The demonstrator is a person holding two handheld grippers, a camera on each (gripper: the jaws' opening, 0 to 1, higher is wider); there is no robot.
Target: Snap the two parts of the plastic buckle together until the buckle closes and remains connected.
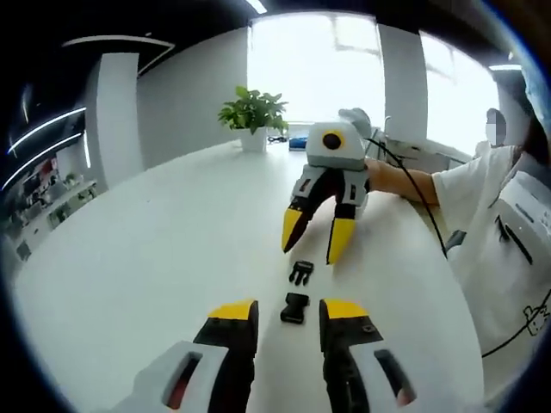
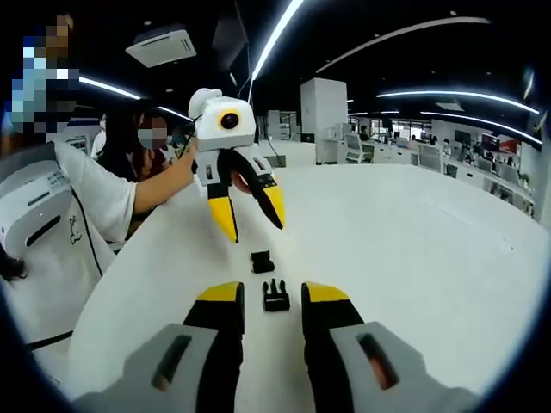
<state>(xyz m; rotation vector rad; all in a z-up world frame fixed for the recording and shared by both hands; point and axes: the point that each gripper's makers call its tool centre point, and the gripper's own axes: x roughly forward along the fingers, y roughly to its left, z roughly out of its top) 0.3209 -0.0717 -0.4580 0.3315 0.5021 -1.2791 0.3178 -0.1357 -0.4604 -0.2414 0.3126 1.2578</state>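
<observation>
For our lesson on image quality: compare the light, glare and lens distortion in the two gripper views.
Left gripper view: bright windows behind the plant are washed out with glare, and the white table edge bows from the fisheye. Right gripper view: a dark ceiling with sharp light strips, no blown-out areas, the table rim curved likewise. Both buckle parts look reasonably sharp.
</observation>
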